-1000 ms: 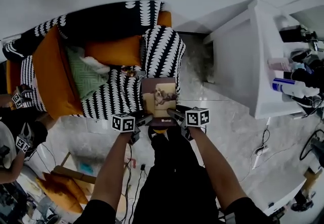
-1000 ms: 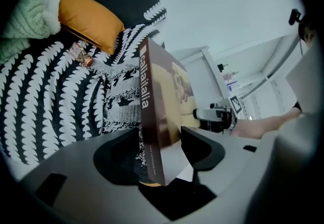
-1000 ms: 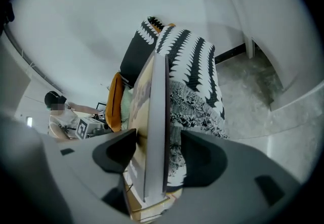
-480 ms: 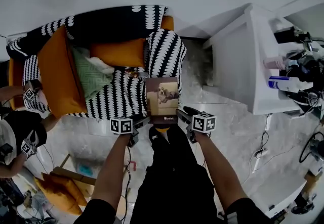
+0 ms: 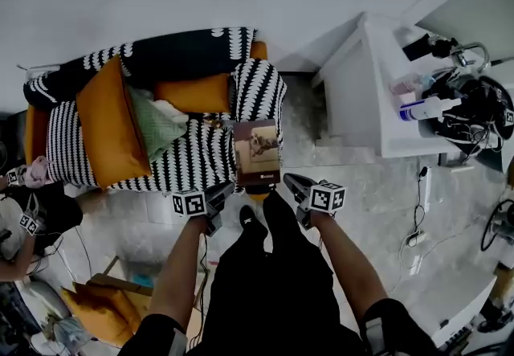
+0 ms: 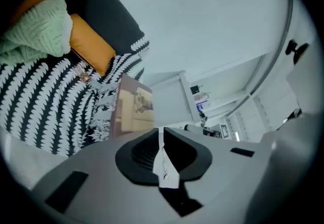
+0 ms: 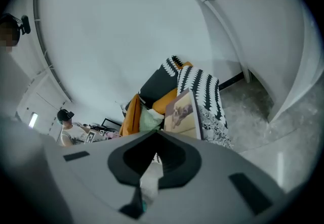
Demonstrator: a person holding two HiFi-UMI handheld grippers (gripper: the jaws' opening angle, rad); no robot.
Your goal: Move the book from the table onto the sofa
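Note:
The book [image 5: 257, 152], brown with a pale picture on its cover, lies flat at the right end of the black-and-white striped sofa [image 5: 120, 165]. It also appears in the left gripper view [image 6: 132, 109] and the right gripper view [image 7: 183, 113], ahead of the jaws. My left gripper [image 5: 225, 189] hovers just short of the book's near left corner, apart from it. Its jaws are closing, almost together, with nothing between them [image 6: 160, 134]. My right gripper [image 5: 287, 180] hangs by the near right corner, shut and empty [image 7: 156, 139].
An orange cushion [image 5: 108, 121] and a green knitted pillow [image 5: 157, 123] lie on the sofa's left part. A white table [image 5: 369, 105] with bottles and cables stands to the right. A person [image 5: 32, 222] sits at the left. Cables [image 5: 422, 226] trail over the marble floor.
Both grippers have drawn back from the book's near edge and risen, and their jaws have come together. The book stays lying on the sofa.

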